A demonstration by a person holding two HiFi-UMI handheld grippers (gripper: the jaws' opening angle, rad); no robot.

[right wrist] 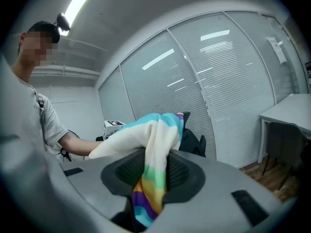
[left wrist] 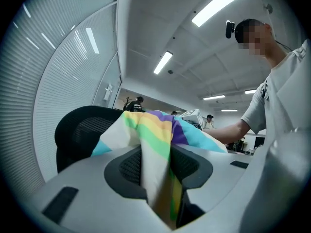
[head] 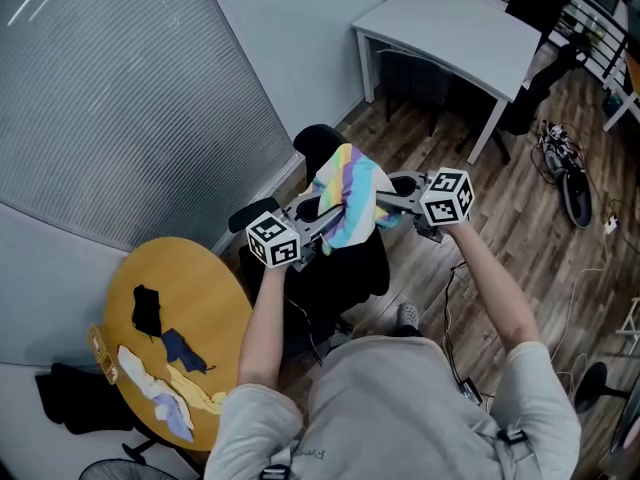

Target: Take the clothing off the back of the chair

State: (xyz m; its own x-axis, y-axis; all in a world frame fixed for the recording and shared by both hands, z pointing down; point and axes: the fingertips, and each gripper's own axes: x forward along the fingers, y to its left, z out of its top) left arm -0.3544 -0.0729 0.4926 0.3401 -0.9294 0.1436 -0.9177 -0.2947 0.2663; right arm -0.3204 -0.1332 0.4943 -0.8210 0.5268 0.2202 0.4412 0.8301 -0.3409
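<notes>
Shirt: light grey T-shirt (head: pixel 400 408), short sleeves.
Straps: black buckles (head: pixel 511 435) at both shoulders.
Head: small black camera (left wrist: pixel 230 29).
Left tool (left wrist: pixel 158 171): pale grey body, dark ribbed pads, white cube with black square markers.
Right tool (right wrist: pixel 155 171): same build, same cube.

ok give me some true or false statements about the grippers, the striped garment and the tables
1. The left gripper and the right gripper both clamp the rainbow-striped cloth garment. True.
2. The garment lies on the round yellow wooden table. False: the grippers hold it above the black mesh office chair.
3. A white rectangular table stands beyond the chair. True.
4. The right gripper's jaws stand apart with nothing between them. False: they pinch the garment.
</notes>
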